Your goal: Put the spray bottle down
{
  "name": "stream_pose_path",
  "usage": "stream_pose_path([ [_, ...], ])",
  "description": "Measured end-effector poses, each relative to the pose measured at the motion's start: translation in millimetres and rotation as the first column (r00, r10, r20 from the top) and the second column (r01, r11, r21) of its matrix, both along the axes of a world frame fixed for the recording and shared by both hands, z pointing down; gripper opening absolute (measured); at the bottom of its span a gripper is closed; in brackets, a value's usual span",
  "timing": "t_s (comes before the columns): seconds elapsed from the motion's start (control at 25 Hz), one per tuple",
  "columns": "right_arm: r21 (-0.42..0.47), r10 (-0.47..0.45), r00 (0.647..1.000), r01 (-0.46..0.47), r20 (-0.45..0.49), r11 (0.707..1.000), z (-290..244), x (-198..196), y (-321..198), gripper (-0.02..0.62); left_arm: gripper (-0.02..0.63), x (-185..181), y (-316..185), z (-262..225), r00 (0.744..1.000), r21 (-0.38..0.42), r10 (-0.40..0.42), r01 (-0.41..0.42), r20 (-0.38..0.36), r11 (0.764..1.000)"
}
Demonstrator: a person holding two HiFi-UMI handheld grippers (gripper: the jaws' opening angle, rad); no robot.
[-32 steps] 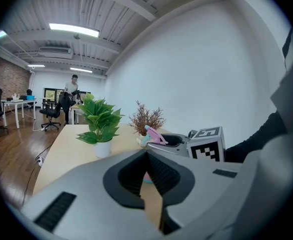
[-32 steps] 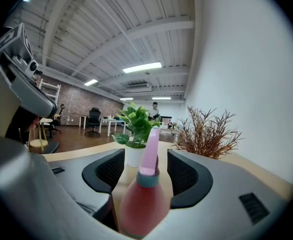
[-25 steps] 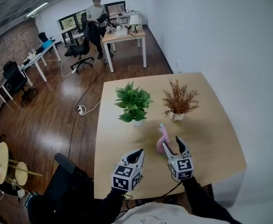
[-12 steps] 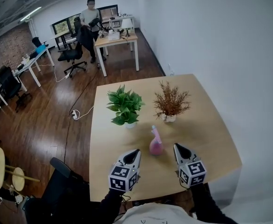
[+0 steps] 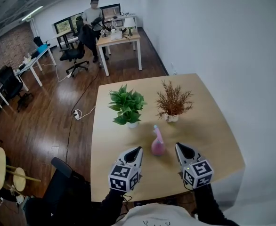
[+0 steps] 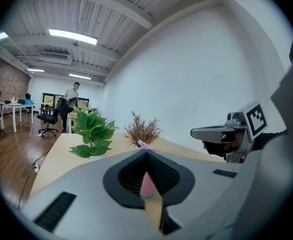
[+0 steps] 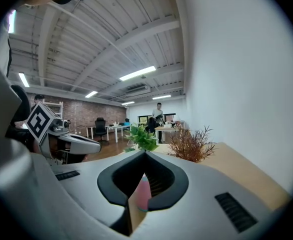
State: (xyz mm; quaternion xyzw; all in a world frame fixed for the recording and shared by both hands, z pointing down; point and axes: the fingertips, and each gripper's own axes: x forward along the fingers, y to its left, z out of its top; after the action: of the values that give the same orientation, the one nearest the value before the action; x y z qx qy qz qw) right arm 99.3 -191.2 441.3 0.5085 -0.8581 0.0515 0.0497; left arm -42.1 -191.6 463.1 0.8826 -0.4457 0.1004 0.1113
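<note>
A pink spray bottle (image 5: pixel 157 143) stands upright on the wooden table (image 5: pixel 208 126), free of both grippers. My right gripper (image 5: pixel 179 148) hangs to its right, jaws shut and empty. On the bottle's left my left gripper (image 5: pixel 137 150) is shut and empty too. In the left gripper view the bottle (image 6: pixel 147 184) shows through the gap beneath the closed tips of the left gripper (image 6: pixel 147 151), with the right gripper (image 6: pixel 195 132) off to the right. In the right gripper view the bottle (image 7: pixel 143 194) shows below the closed tips of the right gripper (image 7: pixel 145 153).
A green potted plant (image 5: pixel 126 106) and a dried brown plant (image 5: pixel 172 101) stand on the table beyond the bottle. A white wall runs along the right. A black chair (image 5: pixel 62 182) sits by the table's near left corner. A person (image 5: pixel 92 17) stands at far desks.
The right gripper, open around the bottle a second ago, has let go, drawn back to the right and upward, and shut. The bottle stays standing. The left gripper rose slightly.
</note>
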Motion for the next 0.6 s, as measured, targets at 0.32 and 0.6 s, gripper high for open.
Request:
stream_pose_path([
  [0.32, 0.004, 0.007, 1.000, -0.007, 0.014, 1.000, -10.9, 1.0, -3.7, -0.009, 0.002, -0.3, -1.0, -9.4, 1.000, 0.019, 0.000, 0.000, -0.008, 1.000],
  [0.6, 0.001, -0.005, 1.000, 0.005, 0.006, 1.000, -8.3, -1.4, -5.1, -0.013, 0.002, -0.6, -1.4, -12.8, 1.000, 0.026, 0.001, -0.001, -0.009, 1.000],
])
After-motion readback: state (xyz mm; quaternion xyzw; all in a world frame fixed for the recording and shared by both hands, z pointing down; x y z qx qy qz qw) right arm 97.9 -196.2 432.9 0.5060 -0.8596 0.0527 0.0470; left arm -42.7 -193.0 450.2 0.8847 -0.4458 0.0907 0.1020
